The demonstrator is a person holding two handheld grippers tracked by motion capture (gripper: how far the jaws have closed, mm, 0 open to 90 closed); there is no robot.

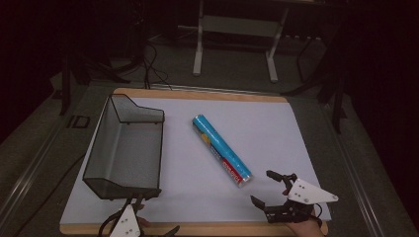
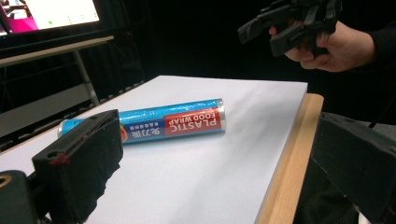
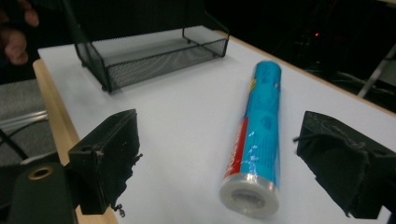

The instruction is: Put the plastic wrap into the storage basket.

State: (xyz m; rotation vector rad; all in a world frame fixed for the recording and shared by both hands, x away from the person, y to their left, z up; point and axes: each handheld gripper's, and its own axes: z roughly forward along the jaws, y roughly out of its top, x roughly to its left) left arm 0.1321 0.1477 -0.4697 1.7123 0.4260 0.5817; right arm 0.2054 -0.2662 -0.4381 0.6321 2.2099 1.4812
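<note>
Jaws of the right gripper (image 1: 271, 189) stand wide apart, holding nothing, at the table's near edge; the left gripper (image 1: 143, 221) likewise gapes empty. Just beyond, the plastic wrap roll (image 1: 221, 149) lies flat on the white sheet (image 1: 276, 128), long axis diagonal, red end nearest the right gripper. Farther left sits the mesh tray (image 1: 126, 148).

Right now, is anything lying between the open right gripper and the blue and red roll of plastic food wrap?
Nothing visible: bare white mat separates the right gripper from the blue and red plastic wrap roll.
</note>
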